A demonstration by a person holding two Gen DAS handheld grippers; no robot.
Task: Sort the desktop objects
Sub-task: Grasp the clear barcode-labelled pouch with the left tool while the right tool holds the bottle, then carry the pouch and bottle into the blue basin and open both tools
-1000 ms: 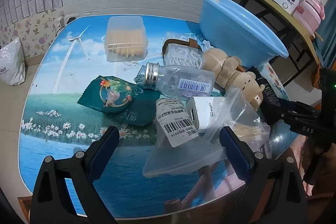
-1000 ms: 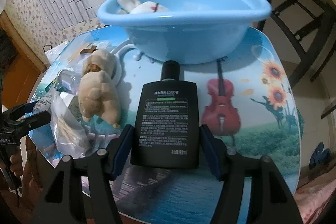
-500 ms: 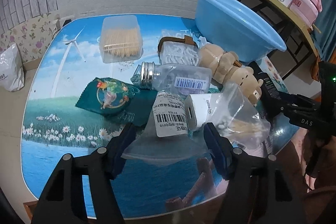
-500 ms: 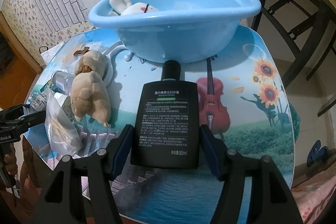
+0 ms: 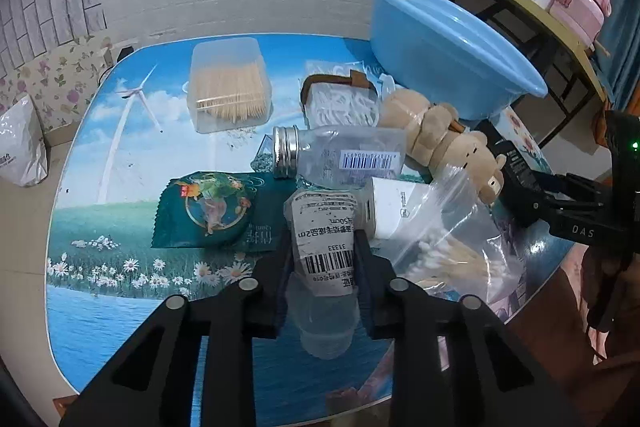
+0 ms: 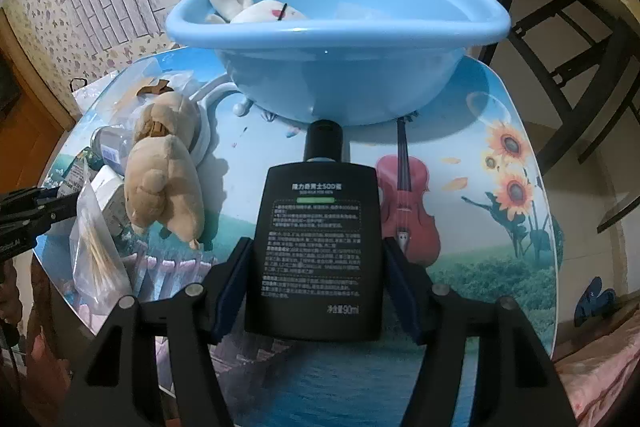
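Early sorting stage: blue basin (image 6: 336,67), upper centre, holds 1 white plush (image 6: 256,9); left gripper (image 5: 322,259) pinches a clear labelled bottle (image 5: 324,251), right gripper (image 6: 318,267) clamps a black bottle (image 6: 316,247) low centre; several items remain on the tabletop (image 5: 132,155)

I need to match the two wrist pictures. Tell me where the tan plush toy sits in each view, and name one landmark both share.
Left wrist: the tan plush toy lies right of centre, below the blue basin.
Right wrist: it lies left of centre, beside the black bottle.
Shared landmark: the blue basin, behind the toy in both.
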